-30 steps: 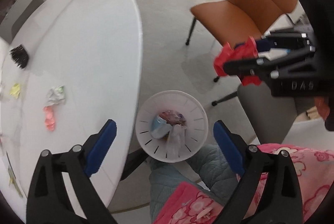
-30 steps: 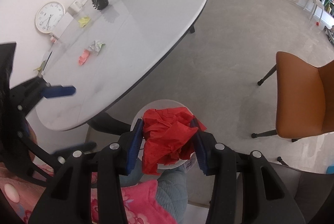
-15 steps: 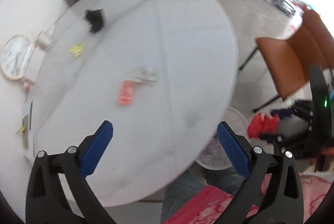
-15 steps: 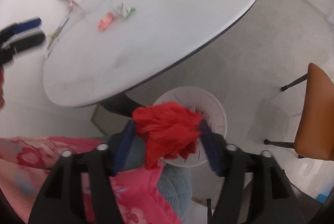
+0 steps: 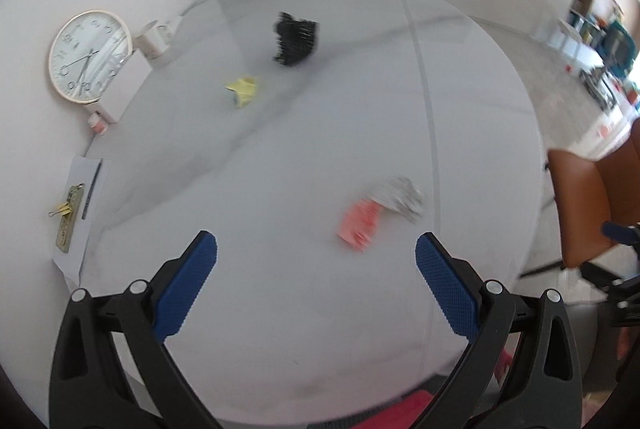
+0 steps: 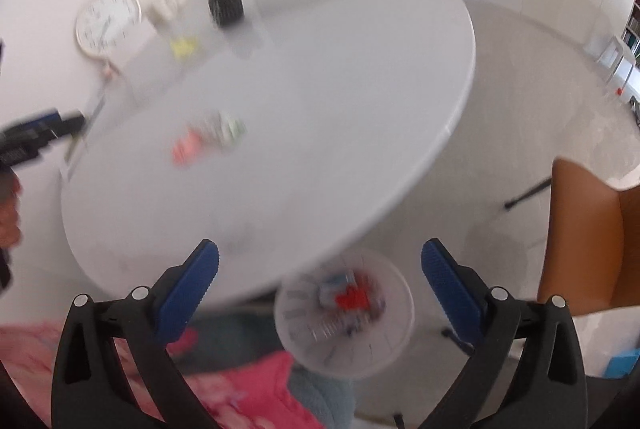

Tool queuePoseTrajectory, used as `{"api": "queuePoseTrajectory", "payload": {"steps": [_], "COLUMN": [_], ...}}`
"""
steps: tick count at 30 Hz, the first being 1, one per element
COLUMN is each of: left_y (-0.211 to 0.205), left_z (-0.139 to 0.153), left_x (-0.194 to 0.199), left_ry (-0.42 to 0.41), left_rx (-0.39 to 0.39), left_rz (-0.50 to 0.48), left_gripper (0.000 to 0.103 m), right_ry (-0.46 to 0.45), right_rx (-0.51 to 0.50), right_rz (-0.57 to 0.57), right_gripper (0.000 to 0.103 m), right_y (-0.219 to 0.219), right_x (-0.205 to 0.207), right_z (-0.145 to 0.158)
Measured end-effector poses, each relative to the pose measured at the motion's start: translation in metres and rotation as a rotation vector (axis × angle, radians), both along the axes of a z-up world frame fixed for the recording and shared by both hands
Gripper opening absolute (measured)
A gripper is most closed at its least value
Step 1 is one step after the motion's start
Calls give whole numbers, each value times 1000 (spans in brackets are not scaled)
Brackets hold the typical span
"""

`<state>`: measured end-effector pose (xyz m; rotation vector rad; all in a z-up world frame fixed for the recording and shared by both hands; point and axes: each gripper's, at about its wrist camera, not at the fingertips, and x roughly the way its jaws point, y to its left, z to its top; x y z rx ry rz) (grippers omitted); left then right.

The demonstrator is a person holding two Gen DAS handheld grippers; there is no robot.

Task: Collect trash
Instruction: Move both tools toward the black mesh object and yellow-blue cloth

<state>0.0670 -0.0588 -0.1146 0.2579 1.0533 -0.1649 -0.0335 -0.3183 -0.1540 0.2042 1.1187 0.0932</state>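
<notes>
My left gripper (image 5: 316,249) hangs open above the round white table (image 5: 280,329) with nothing between its blue pads. Ahead of it lie a pink scrap (image 5: 358,223) and a crumpled silver wrapper (image 5: 400,195) side by side, with a yellow scrap (image 5: 242,89) and a black crumpled piece (image 5: 295,37) farther back. My right gripper (image 6: 319,256) is opening, its jaws wide and empty. Below it the white bin (image 6: 346,313) stands on the floor at the table's edge, and the red crumpled paper (image 6: 352,297) lies inside it among other trash. The right wrist view is blurred.
A wall clock (image 5: 90,57) leans at the table's far left beside a small white box (image 5: 156,37). Paper with a pen and binder clip (image 5: 70,207) lies at the left edge. An orange chair (image 6: 592,229) stands right of the bin. Pink-patterned clothing (image 6: 240,389) fills the bottom.
My right gripper has opened and the red paper has dropped into the bin. My left gripper has swung from above the bin to over the table, facing the scraps.
</notes>
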Motion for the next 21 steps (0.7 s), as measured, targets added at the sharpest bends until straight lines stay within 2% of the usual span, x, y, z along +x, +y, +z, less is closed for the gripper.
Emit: {"api": "queuePoseTrajectory", "payload": {"steps": [4,9,17,21], "left_y": [18,31,46,56], "left_z": [-5,-15,-36,-51], "left_x": [30,72,141,176], "left_ry": [-7,-22,-31,-34], "left_rx": [-4,14,-7,-27], "left_rz": [37,41,37,66], "left_gripper": [95,95,95,95], "right_ry": [-69,-112,-144,-143], "right_rx": [-6,-29,-54,-65], "right_rz": [-6,10,45,61], "right_gripper": [101,101,101,101], "right_y": [19,47,95,112], "right_x": [43,103,200,238], "right_z": [22,34,36,30]}}
